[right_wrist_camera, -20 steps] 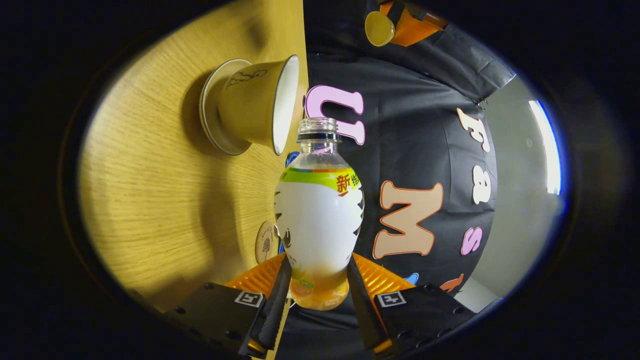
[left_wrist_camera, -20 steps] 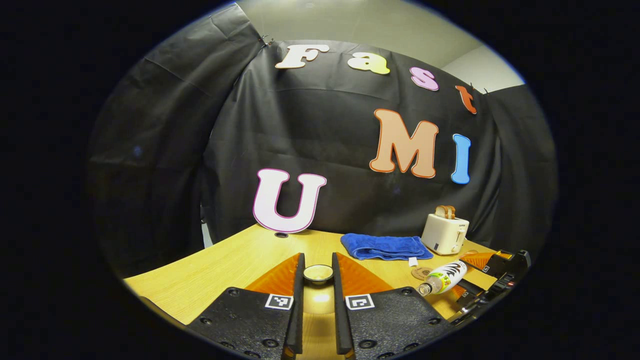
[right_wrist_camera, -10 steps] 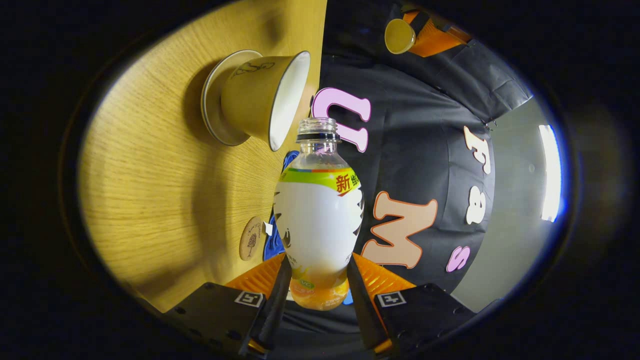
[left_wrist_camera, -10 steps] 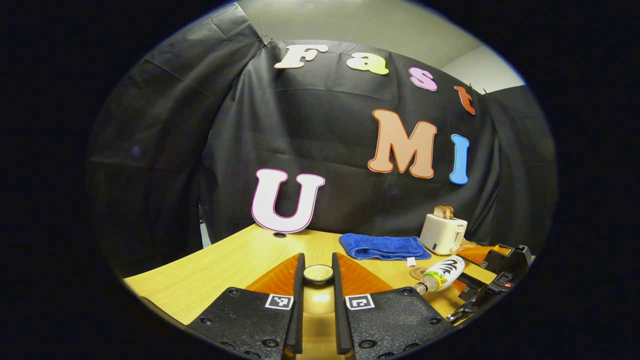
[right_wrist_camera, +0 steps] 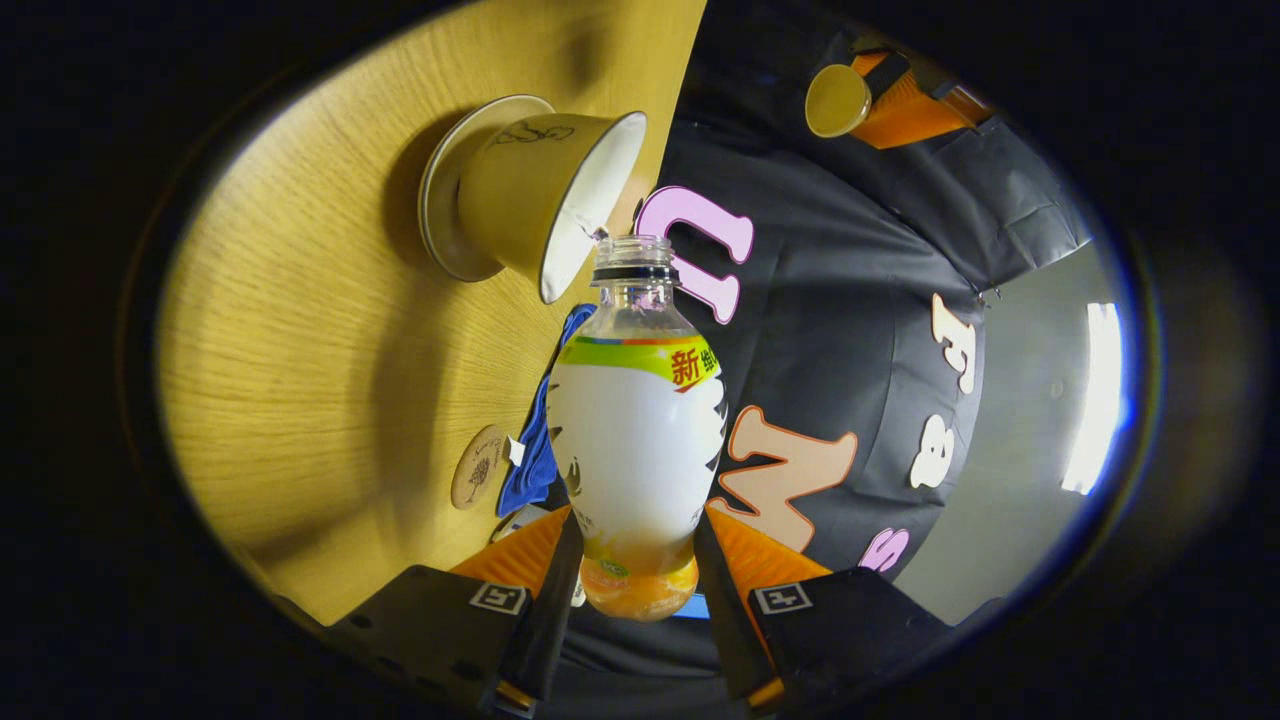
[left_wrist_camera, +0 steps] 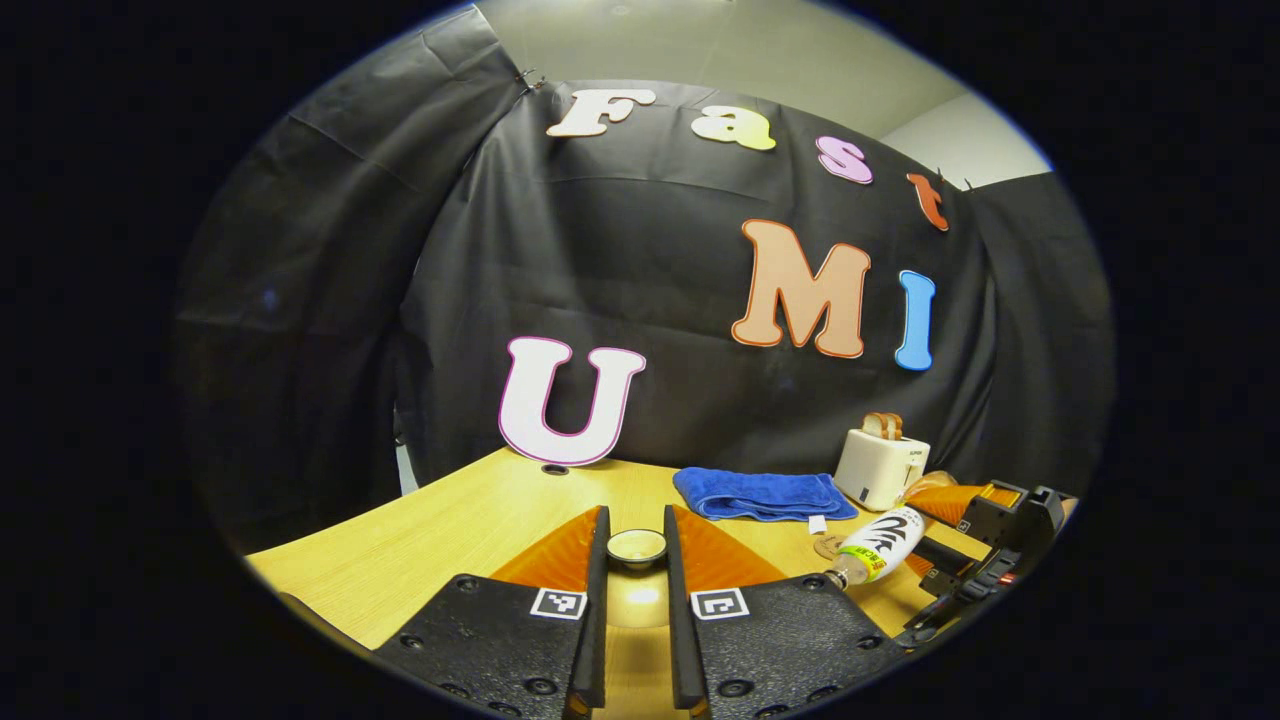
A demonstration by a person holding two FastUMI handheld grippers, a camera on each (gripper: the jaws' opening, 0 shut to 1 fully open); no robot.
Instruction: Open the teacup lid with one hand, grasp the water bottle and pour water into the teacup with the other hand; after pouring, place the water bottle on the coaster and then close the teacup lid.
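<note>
The right gripper [right_wrist_camera: 635, 560] is clamped on the lower part of the water bottle [right_wrist_camera: 638, 440], both fingers pressing its sides. The bottle is tipped, its open neck just beside the rim of the teacup [right_wrist_camera: 530, 195], which stands on a saucer [right_wrist_camera: 437, 200] on the wooden table [right_wrist_camera: 300, 380]. The left gripper [left_wrist_camera: 636, 560] holds the teacup lid [left_wrist_camera: 636, 546] between its fingers, raised over the table. The round coaster [right_wrist_camera: 477, 467] lies near the blue towel [left_wrist_camera: 762, 494], with the toaster [left_wrist_camera: 880, 467] just beside.

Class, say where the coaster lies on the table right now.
In the right gripper view the coaster lies flat on the table, beside the blue towel, left of the tilted bottle and apart from the teacup.
</note>
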